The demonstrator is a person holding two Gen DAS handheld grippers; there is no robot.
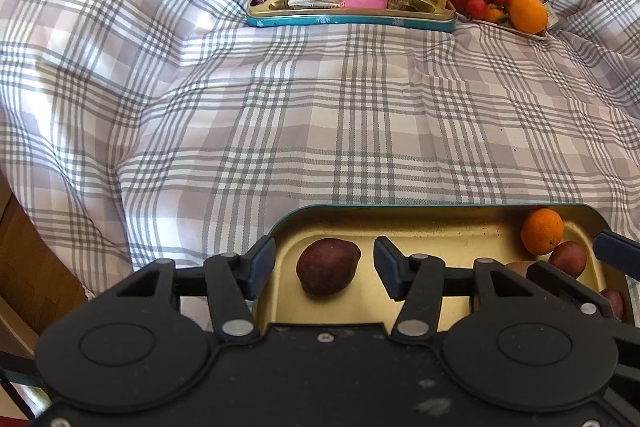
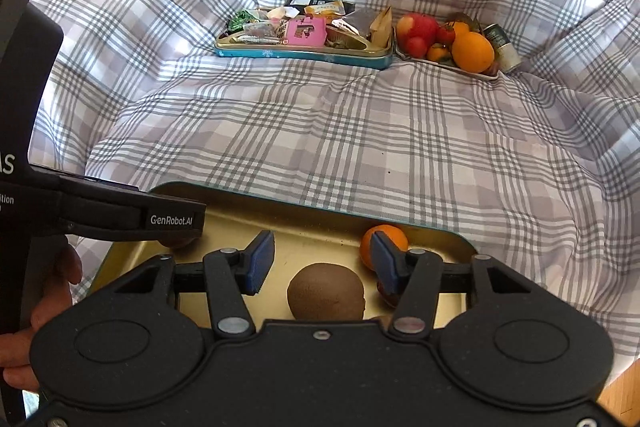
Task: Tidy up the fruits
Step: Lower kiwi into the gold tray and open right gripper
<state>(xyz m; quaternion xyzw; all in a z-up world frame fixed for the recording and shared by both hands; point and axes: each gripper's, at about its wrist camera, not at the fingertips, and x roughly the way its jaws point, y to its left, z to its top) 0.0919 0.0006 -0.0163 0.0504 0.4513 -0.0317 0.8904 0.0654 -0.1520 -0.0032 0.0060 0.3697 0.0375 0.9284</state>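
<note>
Nearby, gold tin (image 1: 440, 227) holds plum (image 1: 328, 266), orange (image 1: 542, 231), kiwi (image 2: 326, 291).

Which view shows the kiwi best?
The right wrist view: the kiwi lies almost whole between the open jaws of the right gripper, on the tray. The left wrist view shows only a brown sliver of it, behind the gripper parts near the orange.

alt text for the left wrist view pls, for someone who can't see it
The left tool hangs open over a gold tin tray on a plaid bedspread, its pads either side of a dark red fruit without touching it. An orange lies in the tray's right corner. Farther back sit a snack tin and a fruit pile.
</note>
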